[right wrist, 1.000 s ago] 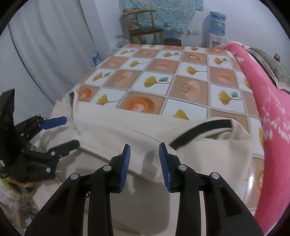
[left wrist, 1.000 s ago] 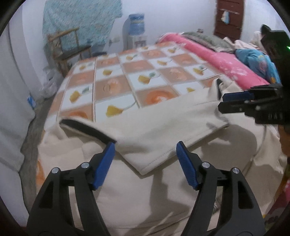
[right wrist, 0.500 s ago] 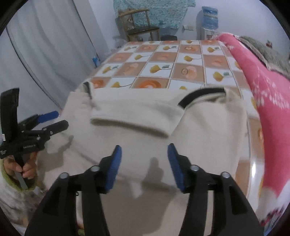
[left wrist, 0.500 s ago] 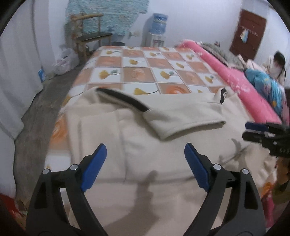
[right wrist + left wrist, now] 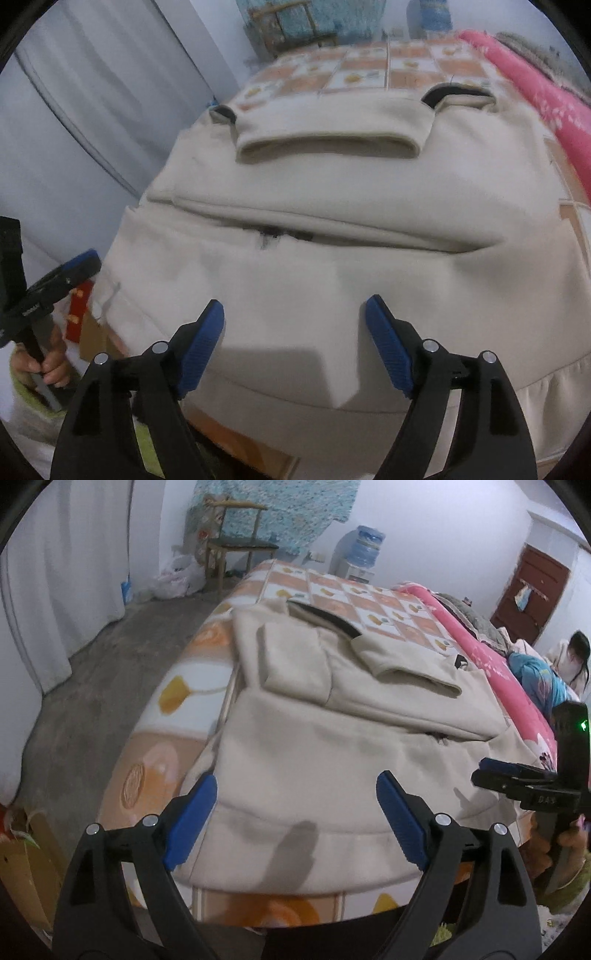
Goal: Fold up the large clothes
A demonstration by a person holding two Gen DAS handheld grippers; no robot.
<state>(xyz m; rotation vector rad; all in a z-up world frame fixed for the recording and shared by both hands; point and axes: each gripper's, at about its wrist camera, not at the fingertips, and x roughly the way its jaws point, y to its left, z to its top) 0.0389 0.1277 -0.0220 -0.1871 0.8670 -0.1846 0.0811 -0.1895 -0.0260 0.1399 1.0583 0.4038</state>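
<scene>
The cream sweatshirt (image 5: 351,229) lies flat on the bed (image 5: 162,698), both sleeves folded across its chest to make it narrow. I hold my left gripper (image 5: 295,819) and right gripper (image 5: 295,339) near the hem, fingers apart, empty, ready to grab.

A cream garment (image 5: 332,760) lies flat on the bed, sleeves folded across toward twelve o'clock.

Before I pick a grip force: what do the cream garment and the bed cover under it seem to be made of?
Cream garment: thick, matte, fleece-like knit, probably a sweatshirt; it folds in soft rounded rolls, with a ribbed-looking hem. Bed cover: soft printed blanket fabric, apparently smooth; exact fibre unclear.
</scene>
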